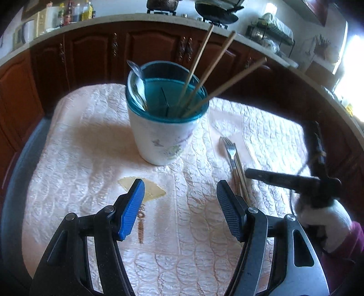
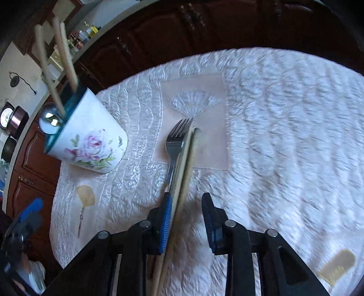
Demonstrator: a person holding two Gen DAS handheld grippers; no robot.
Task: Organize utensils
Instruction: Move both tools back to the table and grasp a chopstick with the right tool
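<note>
Utensils split two ways: some in the cup, some on the cloth. My right gripper (image 2: 185,218) has its jaws spread, straddling a fork (image 2: 175,141) and a chopstick pair (image 2: 185,164) lying side by side on the cloth; the left blue pad (image 2: 165,223) sits right against the chopsticks, the right pad is apart from them, nothing pinched. From the left wrist view the right gripper (image 1: 257,174) comes in low from the right, held by a white-gloved hand (image 1: 327,218), over the handle end of the fork (image 1: 228,148). My left gripper (image 1: 180,205) hovers with jaws wide apart, holding nothing, aimed at the cup.

Cup (image 1: 163,118) stands upright mid-table, white with floral print and teal rim, well apart from my left pads. Inside it: a spoon (image 1: 136,77) leaning on the left wall, three chopsticks (image 1: 200,68) leaning right. Fork and chopsticks lie just right of the cup, not touching it.

Surface is a quilted pale pink tablecloth (image 1: 91,159) with a yellow fan motif (image 1: 152,191) near my left pad. Behind: dark wood cabinets (image 1: 91,50), a light countertop (image 1: 113,19) with bottles (image 1: 75,11) and a stove with pans (image 1: 216,11). Right wrist view is motion-blurred on its right side.
</note>
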